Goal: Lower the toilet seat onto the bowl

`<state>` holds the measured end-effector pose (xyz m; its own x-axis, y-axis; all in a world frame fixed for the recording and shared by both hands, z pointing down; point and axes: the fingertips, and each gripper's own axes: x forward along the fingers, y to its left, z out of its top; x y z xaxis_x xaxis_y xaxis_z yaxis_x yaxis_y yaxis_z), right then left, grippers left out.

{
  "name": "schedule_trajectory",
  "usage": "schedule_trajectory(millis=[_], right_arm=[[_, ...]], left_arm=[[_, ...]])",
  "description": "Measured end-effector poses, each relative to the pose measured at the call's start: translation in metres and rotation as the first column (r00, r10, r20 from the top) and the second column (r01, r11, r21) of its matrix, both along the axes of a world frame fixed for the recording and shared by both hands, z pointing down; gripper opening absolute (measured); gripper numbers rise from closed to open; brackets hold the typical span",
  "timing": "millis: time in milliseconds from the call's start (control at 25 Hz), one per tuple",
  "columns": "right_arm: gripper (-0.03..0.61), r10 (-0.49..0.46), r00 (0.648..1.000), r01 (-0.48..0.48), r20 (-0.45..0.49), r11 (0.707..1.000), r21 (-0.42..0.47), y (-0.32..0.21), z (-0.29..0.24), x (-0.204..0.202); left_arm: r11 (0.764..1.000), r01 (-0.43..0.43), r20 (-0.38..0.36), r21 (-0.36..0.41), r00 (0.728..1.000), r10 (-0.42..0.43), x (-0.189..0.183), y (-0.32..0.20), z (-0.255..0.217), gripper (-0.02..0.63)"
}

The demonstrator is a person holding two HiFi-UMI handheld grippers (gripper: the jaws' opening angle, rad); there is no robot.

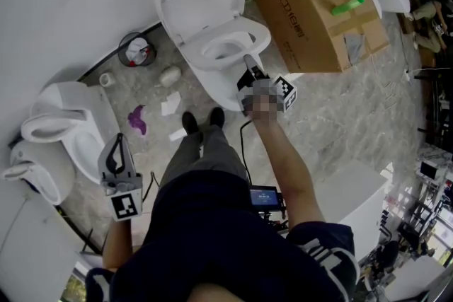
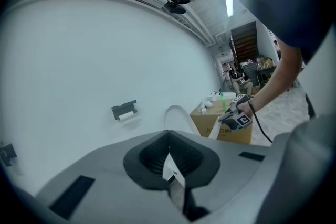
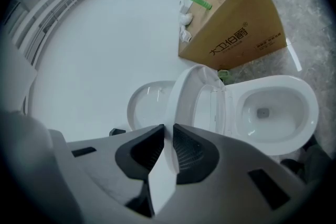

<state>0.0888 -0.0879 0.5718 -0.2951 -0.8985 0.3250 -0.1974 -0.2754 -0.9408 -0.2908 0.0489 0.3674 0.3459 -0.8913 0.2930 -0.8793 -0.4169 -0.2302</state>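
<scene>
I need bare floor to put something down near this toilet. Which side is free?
Right side: the marble floor between the cardboard box and the person's right arm is bare. Left of the toilet is crowded: waste bin, purple rag, paper scraps.

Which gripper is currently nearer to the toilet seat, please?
Right. The right gripper grips the toilet seat by its rim; the left gripper hangs far aside, beside another toilet.

Even, cool indoor light, moderately bright. Ceiling strip lamp (image 2: pixel 228 0) flares white in left gripper view. Soft sheen on toilet seat (image 3: pixel 181 98); shadows faint. Both gripper views fisheye, corners vignetted black, near foreground out of focus. Head view bows at edges
</scene>
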Motion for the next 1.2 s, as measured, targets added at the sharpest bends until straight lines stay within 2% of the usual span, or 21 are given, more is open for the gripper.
schedule_trajectory(millis=[640, 1040, 1200], right_arm=[[0.083, 0.017, 0.999, -0.022, -0.046, 0.994, -0.107, 0.053, 0.034, 0.021], [0.098, 0.037, 0.998, -0.049, -0.06, 0.975, -0.215, 0.104, 0.087, 0.042], [0.1, 0.056, 0.996, -0.072, -0.075, 0.968, -0.239, 0.121, 0.108, 0.049]], left_arm=[[0.999, -0.043, 0.014, -0.021, 0.999, 0.043, 0.008, 0.001, 0.01, 0.025], [0.996, -0.086, 0.018, -0.032, 0.996, 0.087, 0.018, -0.004, 0.02, 0.025], [0.99, -0.138, 0.028, -0.033, 0.99, 0.139, 0.031, -0.004, 0.024, 0.025]])
